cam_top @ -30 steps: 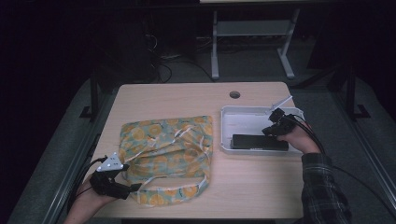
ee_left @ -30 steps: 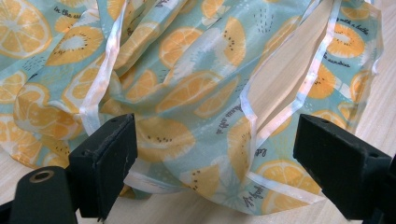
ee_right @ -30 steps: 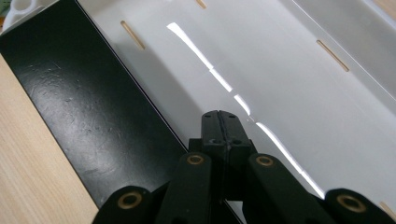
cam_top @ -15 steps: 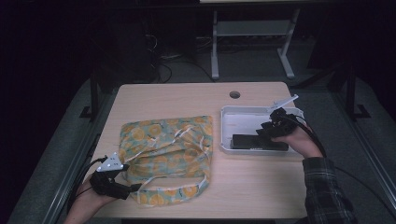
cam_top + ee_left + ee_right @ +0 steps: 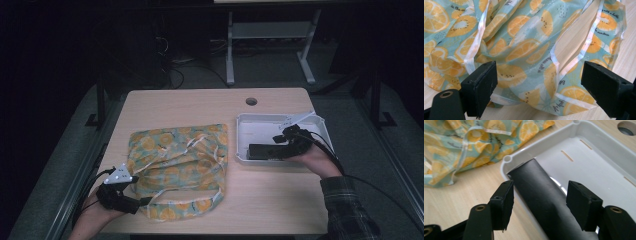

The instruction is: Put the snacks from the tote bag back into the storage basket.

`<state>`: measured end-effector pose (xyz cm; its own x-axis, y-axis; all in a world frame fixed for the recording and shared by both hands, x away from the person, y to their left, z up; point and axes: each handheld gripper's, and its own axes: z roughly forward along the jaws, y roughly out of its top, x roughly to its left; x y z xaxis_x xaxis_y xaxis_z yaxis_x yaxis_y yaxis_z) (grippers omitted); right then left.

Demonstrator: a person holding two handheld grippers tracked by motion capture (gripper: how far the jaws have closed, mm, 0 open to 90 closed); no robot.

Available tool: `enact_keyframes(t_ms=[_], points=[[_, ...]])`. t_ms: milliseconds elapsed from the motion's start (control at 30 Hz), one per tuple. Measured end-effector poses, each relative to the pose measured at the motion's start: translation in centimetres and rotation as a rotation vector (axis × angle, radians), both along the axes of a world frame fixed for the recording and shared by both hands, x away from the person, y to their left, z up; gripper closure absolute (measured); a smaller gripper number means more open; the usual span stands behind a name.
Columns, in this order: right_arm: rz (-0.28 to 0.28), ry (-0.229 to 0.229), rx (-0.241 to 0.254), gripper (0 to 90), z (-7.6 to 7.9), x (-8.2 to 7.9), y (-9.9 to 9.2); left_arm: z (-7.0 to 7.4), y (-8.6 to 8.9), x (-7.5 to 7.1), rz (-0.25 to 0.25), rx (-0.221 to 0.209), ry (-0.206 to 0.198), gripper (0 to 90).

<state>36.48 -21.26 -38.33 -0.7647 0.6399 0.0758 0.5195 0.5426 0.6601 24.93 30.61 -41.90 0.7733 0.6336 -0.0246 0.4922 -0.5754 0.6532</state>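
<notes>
across the high view: left gripper (image 5: 145, 201) resting at fruit-print bag (image 5: 180, 165), right gripper (image 5: 277, 146) over black object (image 5: 264, 151) in white tray (image 5: 280, 121).
through left gripper view: jaws gaping, gripping nothing.
through right gripper view: jaws just opening, straddling the object untouched; closing off-centre risking a slip.

One bag (image 5: 177, 170), one tray (image 5: 280, 125), one black roll (image 5: 265, 151)
</notes>
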Motion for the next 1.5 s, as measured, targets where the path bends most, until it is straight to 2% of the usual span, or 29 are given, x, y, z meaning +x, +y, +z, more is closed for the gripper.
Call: enact_keyframes(t_ms=[400,767,1133,1500], points=[[0.031,-0.033,0.010,33.1,-0.7,-2.4,1.0,0.0,-0.2,0.0,0.000,-0.007,0.004,13.1],[0.105,-0.040,0.018,29.1,-1.5,-4.6,2.2,0.0,-0.4,-0.1,-0.009,-0.013,0.006,13.1],[0.153,-0.052,-0.009,23.1,-2.7,-5.9,3.6,0.0,-0.7,-0.1,-0.018,-0.016,0.008,13.2],[0.203,-0.061,-0.036,21.3,-4.0,-7.0,5.1,-0.1,-1.2,-0.2,-0.037,-0.013,0.013,13.3]])
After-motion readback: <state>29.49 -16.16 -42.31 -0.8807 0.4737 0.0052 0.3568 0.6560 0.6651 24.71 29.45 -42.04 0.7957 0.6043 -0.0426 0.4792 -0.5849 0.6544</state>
